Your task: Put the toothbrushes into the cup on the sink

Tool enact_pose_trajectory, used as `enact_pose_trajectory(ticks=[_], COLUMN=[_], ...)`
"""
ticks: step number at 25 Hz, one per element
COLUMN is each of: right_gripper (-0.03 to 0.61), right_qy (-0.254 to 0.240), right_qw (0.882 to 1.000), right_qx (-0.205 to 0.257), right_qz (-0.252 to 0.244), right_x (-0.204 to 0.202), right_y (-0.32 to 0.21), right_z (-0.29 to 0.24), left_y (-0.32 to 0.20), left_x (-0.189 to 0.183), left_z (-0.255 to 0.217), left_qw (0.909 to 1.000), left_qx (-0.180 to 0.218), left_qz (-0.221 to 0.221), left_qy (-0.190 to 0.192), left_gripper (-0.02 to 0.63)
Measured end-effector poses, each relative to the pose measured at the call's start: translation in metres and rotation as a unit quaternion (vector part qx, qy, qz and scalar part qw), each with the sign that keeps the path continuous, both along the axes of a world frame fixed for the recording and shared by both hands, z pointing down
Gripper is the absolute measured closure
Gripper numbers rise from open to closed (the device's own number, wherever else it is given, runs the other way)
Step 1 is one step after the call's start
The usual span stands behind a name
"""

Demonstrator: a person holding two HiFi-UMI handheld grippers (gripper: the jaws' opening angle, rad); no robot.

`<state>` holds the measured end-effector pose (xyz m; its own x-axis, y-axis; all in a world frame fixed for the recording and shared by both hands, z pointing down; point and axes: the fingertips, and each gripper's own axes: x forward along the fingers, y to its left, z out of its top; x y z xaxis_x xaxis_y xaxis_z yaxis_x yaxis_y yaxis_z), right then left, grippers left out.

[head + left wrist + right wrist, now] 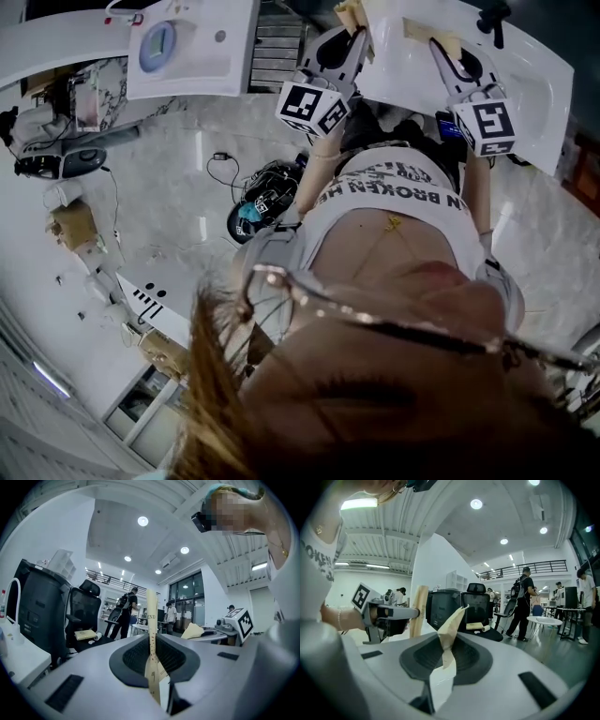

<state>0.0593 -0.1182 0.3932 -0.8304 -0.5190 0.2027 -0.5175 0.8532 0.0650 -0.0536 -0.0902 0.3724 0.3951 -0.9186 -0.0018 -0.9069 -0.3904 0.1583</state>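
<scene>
My left gripper [152,654] was clamped on a slim paper-wrapped stick [151,616], probably a toothbrush. My right gripper [444,662] pinched a crumpled tan wrapper [451,623]. I judged this the carry step. Next I needed the cup at the sink [539,84], which I couldn't make out.

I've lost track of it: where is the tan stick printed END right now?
The tan stick stands upright mid-frame in the left gripper view, clamped between the left tongs, with the right tongs' marker cube to its right.
</scene>
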Motion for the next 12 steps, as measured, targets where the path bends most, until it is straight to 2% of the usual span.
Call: enact_pose_trajectory(ticks=[5, 12], right_gripper=[0.514, 0.514], right_qy=[-0.003, -0.002], right_qw=[0.999, 0.994], right_qx=[-0.001, -0.018], right_qz=[0.048, 0.112], right_x=[0.004, -0.022], right_y=[-0.013, -0.038], right_z=[-0.001, 0.008], left_y=[-0.024, -0.061], left_x=[-0.006, -0.044], left_z=[0.0, 0.002], left_qw=[0.9994, 0.9967], left_qx=[-0.002, -0.006], left_qz=[0.036, 0.081], left_qy=[0.001, 0.004], left_gripper=[0.565, 0.565])
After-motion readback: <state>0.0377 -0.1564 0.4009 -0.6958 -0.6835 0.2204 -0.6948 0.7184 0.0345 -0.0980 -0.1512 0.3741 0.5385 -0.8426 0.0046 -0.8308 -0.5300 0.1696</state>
